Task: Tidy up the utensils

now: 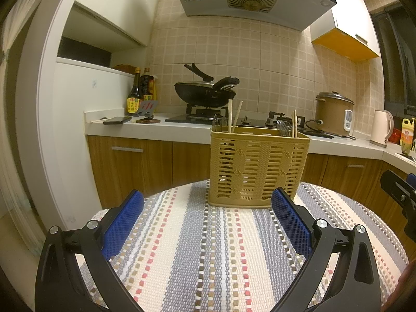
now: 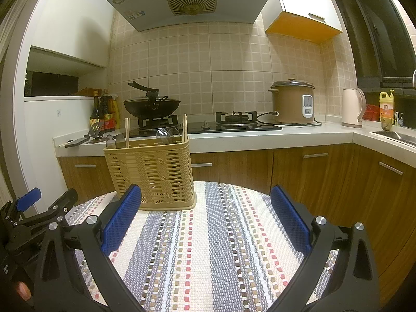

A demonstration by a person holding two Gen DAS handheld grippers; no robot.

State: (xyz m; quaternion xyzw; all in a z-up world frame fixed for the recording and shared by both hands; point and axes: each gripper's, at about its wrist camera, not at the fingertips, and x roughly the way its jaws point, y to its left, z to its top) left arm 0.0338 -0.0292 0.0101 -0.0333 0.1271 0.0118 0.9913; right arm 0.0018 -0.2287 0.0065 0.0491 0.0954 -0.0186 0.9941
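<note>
left gripper (image 1: 207,202): we hold it spread wide, nothing between its blue pads, low over the striped cloth (image 1: 221,254) | right gripper (image 2: 206,197): wide too, empty | utensil basket (image 1: 256,167): upright at the cloth's far edge, chopsticks (image 1: 230,115) and spoons (image 2: 115,141) standing inside | wok (image 1: 205,93): on the stove behind

Tan slatted plastic utensil basket (image 1: 257,166) upright on striped cloth, wooden chopsticks (image 1: 230,115) and spoons (image 2: 115,141) standing inside
</note>
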